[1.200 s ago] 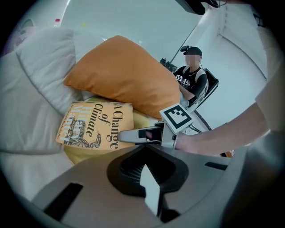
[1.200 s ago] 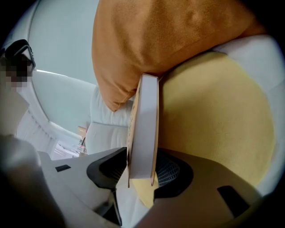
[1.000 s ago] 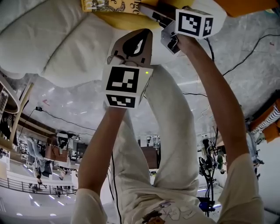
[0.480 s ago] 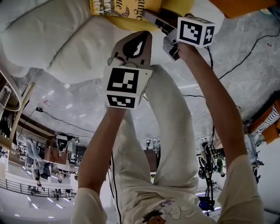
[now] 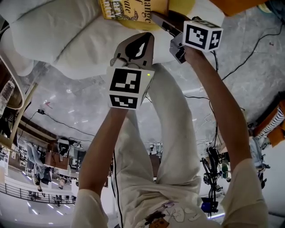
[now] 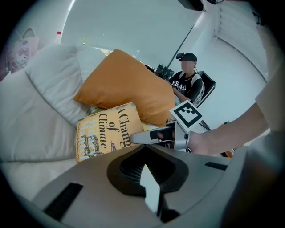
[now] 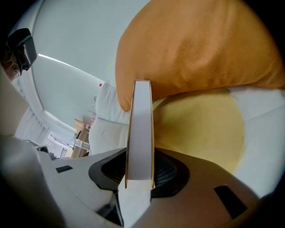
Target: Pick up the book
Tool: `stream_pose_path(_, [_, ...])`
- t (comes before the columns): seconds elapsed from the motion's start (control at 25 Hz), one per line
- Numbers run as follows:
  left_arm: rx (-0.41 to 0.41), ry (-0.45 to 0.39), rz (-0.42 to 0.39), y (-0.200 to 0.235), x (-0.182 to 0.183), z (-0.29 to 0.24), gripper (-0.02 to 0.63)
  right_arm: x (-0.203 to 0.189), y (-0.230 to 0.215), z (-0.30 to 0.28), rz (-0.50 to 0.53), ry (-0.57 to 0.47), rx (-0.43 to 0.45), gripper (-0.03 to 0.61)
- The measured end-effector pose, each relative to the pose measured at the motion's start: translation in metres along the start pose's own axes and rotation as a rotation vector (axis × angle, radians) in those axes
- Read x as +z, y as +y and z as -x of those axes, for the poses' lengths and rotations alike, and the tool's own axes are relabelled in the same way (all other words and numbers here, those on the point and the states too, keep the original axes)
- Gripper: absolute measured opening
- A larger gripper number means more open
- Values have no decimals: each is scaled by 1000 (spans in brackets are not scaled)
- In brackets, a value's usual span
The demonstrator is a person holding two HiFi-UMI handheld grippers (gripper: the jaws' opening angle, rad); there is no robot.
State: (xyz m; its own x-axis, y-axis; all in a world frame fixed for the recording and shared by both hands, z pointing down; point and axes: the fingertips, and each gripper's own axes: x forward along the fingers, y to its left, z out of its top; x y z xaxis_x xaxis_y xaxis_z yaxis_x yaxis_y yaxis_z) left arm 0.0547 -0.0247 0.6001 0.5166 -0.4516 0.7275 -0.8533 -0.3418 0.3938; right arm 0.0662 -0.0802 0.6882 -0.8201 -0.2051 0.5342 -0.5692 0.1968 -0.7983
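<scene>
A yellow book (image 5: 129,10) with dark title print sits at the top of the head view, over white bedding (image 5: 67,40). My right gripper (image 5: 161,21) grips the book's right edge; its jaws are closing with the book between them. In the right gripper view the book (image 7: 140,133) stands edge-on in the jaws, white pages toward the camera. The left gripper view shows its cover (image 6: 109,131) with the right gripper (image 6: 149,136) clamped on it. My left gripper (image 5: 135,45) hovers just below the book, shut and holding nothing.
An orange cushion (image 6: 129,84) leans behind the book, and a yellow cushion (image 7: 200,129) lies under it. White pillows (image 6: 44,89) fill the left. A seated person (image 6: 187,84) is at the back right. Black cables (image 5: 249,58) cross the marble floor.
The book has come further into the head view, showing more of its cover, carried by the right gripper. The left gripper has risen slightly too.
</scene>
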Motion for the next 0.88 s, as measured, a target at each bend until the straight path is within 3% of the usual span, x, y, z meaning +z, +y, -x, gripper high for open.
stream_pose_path(0.48, [-14, -9, -28, 15, 23, 30, 5, 20, 29, 14, 44, -3, -65, 162])
stream_pose_path(0.88, [-24, -17, -45, -3, 41, 62, 5, 27, 70, 44, 38, -40, -48, 161])
